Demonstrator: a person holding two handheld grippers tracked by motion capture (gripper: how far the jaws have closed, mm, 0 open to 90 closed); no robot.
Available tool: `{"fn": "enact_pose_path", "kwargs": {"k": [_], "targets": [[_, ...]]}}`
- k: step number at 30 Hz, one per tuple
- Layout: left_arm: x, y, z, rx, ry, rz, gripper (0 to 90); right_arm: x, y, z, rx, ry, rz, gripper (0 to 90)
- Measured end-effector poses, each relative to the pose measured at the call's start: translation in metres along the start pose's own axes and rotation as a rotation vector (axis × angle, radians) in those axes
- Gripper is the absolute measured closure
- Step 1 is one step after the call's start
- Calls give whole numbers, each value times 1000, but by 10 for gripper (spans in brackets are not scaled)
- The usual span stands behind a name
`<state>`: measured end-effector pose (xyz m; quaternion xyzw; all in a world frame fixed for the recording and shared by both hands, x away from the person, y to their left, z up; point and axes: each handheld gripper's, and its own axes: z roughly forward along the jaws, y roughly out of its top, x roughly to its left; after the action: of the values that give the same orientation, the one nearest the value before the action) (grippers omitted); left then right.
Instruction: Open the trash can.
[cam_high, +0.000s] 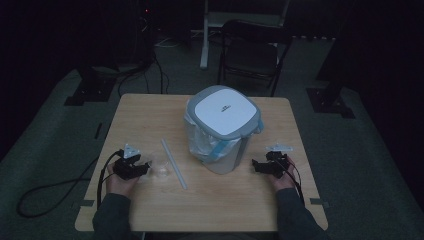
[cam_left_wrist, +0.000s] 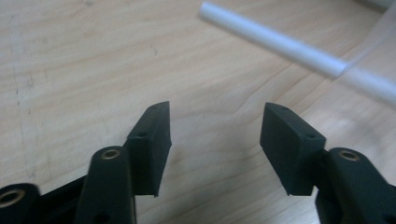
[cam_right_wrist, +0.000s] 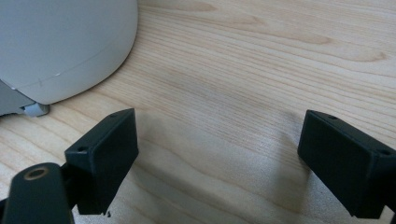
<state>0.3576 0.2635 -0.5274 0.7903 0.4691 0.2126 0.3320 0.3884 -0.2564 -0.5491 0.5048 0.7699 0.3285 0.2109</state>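
Resting on wooden table (cam_high: 150, 107): left gripper (cam_high: 141, 166), jaws standing apart, gripping nothing | right gripper (cam_high: 257, 165) likewise gaping | lidded white bin (cam_high: 223, 127) sitting between them | white tube (cam_high: 174, 163) lying near left gripper

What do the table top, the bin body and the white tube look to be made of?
Table: light wood or wood-look laminate; matt, with clear grain lines up close. Bin: probably smooth pale plastic with a soft sheen and a faint moulded seam. Tube: white and matt, perhaps plastic or paper; too blurred to tell which.
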Motion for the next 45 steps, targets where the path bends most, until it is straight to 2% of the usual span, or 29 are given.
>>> {"fn": "enact_pose_path", "kwargs": {"k": [4, 8, 10, 13, 19, 31, 33, 35, 41, 45], "targets": [[0, 4, -1, 3, -7, 9, 458, -1, -1, -1, -5, 9, -9, 141], [3, 10, -3, 0, -38, 20, 505, -1, -1, -2, -8, 16, -15, 155], [4, 19, -7, -9, -62, 37, 538, -1, -2, -3, -14, 28, -25, 193], [4, 30, -12, -26, -80, 48, 566, -1, -2, -3, -16, 30, -28, 196], [4, 51, -21, -62, -92, 68, 584, -1, -2, -3, -16, 30, -29, 197], [6, 98, -46, -157, -176, 97, 601, -1, -2, -3, -17, 30, -30, 197], [6, 104, -50, -179, -185, 96, 598, -1, -2, -3, -17, 30, -31, 197], [6, 108, -52, -178, -186, 99, 596, -1, -2, -3, -17, 30, -30, 197], [-1, 130, -59, -187, -192, 141, 599, -1, -2, -3, -17, 30, -31, 197], [-10, 152, -67, -216, -208, 172, 647, -1, -2, -3, -17, 30, -30, 197]]}}
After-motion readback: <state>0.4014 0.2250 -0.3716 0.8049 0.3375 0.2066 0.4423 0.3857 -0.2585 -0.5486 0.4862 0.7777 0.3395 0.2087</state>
